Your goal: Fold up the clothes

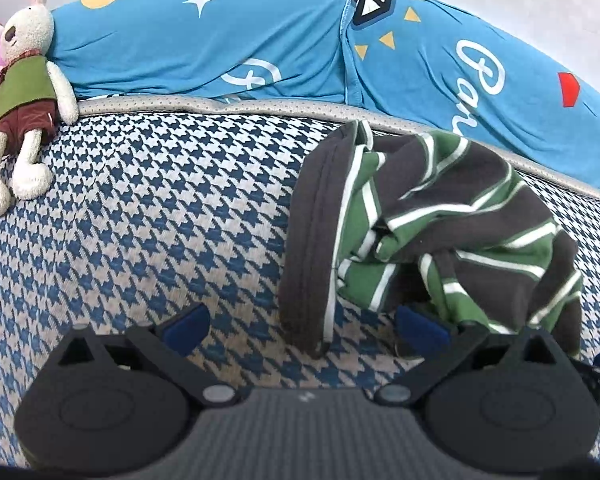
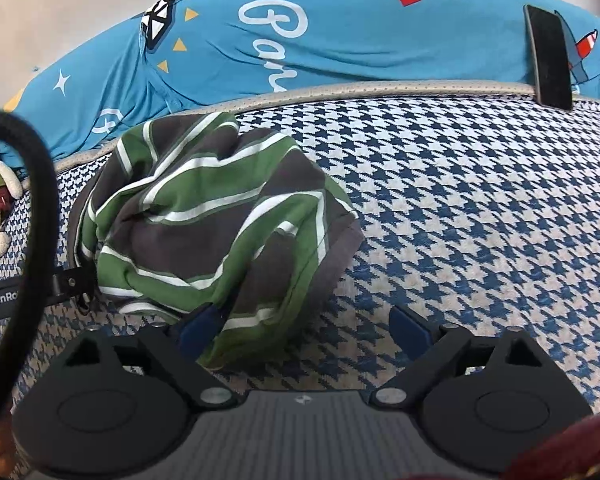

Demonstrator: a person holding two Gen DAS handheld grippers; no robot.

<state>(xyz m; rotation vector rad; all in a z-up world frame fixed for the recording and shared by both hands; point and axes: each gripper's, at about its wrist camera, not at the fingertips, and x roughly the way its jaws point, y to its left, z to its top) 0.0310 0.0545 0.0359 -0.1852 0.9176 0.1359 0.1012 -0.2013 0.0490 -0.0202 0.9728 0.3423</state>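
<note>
Soft knit striped shirt (image 1: 452, 232) crumpled on a coarse woven houndstooth bed cover (image 1: 160, 216); smooth blue printed sheet (image 1: 220, 40) behind, fuzzy plush rabbit (image 1: 24, 92), matt black plastic left claw (image 1: 300, 328).

Both wrist views low, close, facing pillow; share striped garment (image 1: 440, 220)

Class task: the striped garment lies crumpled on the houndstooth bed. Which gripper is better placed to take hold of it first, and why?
Probably the left gripper. It is open with the striped garment's dark hem hanging between its fingers, so closing could catch it. The right gripper, also open, has cloth only over its left finger; its gap mostly shows the bed cover.
</note>
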